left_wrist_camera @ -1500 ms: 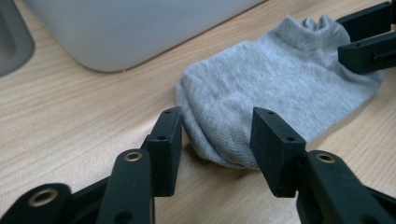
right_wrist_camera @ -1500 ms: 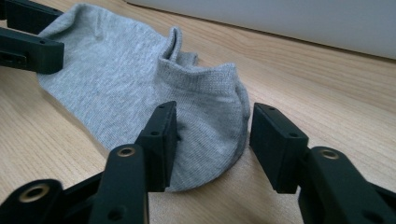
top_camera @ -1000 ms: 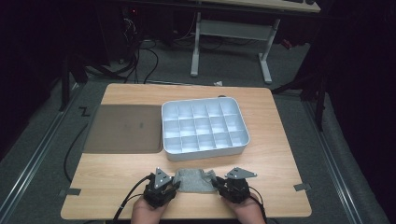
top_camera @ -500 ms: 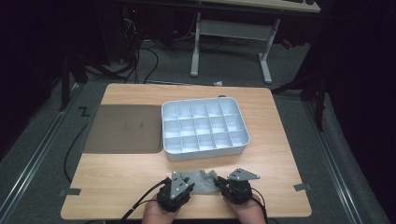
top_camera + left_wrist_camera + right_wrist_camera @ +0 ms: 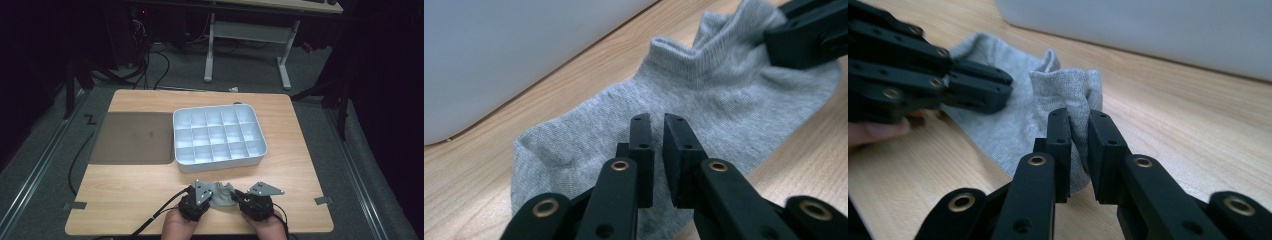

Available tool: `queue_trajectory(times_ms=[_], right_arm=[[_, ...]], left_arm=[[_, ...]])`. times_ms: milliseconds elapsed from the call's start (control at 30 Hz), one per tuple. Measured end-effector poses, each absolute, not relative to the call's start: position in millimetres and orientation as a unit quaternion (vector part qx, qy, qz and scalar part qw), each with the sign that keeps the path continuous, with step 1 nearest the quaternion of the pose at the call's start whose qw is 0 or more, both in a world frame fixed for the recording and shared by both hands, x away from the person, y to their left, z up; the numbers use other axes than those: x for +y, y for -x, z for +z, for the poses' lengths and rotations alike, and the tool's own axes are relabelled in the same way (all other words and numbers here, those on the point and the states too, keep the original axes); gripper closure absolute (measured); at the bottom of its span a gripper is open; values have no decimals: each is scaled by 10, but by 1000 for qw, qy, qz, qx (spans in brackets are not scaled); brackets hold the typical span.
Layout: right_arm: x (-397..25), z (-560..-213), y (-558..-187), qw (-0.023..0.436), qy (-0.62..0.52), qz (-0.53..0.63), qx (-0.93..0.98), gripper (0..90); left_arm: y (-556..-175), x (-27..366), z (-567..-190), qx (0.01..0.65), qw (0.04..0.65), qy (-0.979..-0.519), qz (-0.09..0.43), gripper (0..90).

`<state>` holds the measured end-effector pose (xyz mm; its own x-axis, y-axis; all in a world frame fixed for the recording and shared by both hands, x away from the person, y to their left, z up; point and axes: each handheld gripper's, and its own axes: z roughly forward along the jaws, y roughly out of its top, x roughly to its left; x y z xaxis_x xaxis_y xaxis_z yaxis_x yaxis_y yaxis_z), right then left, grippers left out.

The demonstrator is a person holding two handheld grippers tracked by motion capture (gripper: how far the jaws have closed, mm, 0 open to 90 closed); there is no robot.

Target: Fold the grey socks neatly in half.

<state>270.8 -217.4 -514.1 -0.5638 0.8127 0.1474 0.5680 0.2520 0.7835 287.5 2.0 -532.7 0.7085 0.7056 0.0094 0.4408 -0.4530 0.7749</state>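
One grey sock [image 5: 222,195] on the table [image 5: 130,190], one white divided tray [image 5: 219,134] behind it, one dark mat [image 5: 132,137] to the tray's left, and we have two grippers on the job.

Our left gripper [image 5: 654,131] sits low over the sock, jaws nearly together with just a narrow slit between them; in the left gripper view grey knit lies behind that slit, but we cannot tell whether any fabric is actually pinched.

Our right gripper [image 5: 1079,131] is clearer: jaws almost closed with a fold of the sock's cuff end bunched up between them, so we have a grip there.

In the high view both grippers, left [image 5: 196,199] and right [image 5: 252,200], flank the sock at the table's near edge, just in front of the tray.

The sock lies mostly flat, its long axis running across the table from one gripper to the other, parallel to the near edge, with the opening at our right gripper.
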Motion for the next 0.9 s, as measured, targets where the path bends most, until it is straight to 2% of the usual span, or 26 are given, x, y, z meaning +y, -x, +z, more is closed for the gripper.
queue_trajectory(times_ms=[433,667,733,767,800,900], right_arm=[[-2136,-4967,-2598,155,-425,459,764,824],[-2146,-4970,-2603,149,-429,464,761,824],[-2177,-4975,-2615,148,-434,464,758,823],[-2177,-4975,-2615,148,-434,464,758,823],[-2209,-4980,-2623,147,-439,465,755,823],[-2234,-4993,-2634,147,-441,463,755,823]], left_arm=[[-2796,-108,-5330,330,384,-841,193,834],[-2814,-123,-5300,334,386,-840,182,820],[-2833,29,-5211,357,427,-813,169,783],[-2833,29,-5211,357,427,-813,169,777],[-2874,222,-5136,382,455,-788,161,760],[-2906,408,-5089,400,469,-772,156,721]])
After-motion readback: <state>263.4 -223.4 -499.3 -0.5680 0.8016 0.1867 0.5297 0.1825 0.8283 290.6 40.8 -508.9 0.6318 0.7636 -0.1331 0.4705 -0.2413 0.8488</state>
